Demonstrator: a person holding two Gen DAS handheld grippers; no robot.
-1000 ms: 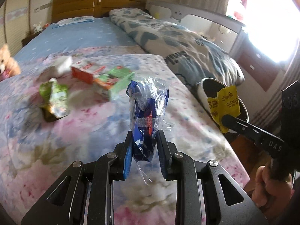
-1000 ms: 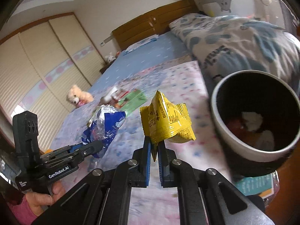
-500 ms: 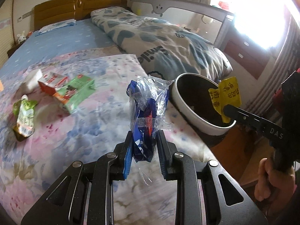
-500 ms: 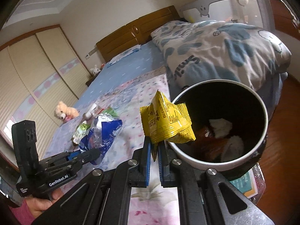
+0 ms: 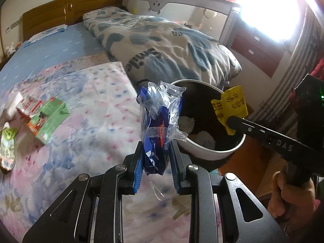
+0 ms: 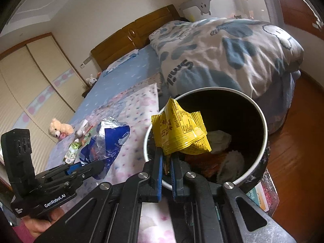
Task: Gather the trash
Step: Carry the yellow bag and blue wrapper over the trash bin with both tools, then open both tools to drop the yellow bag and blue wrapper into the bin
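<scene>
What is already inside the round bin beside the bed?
Inside the bin: crumpled white tissues and an orange-brown wrapper. The yellow packet in the right gripper covers the bin's near left side, and the floor is too dark to read.

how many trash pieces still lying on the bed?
4 visible, all in a cluster on the floral sheet: white crumpled piece, red-white box, green carton, green pouch. More may be hidden past the left frame edge.
</scene>
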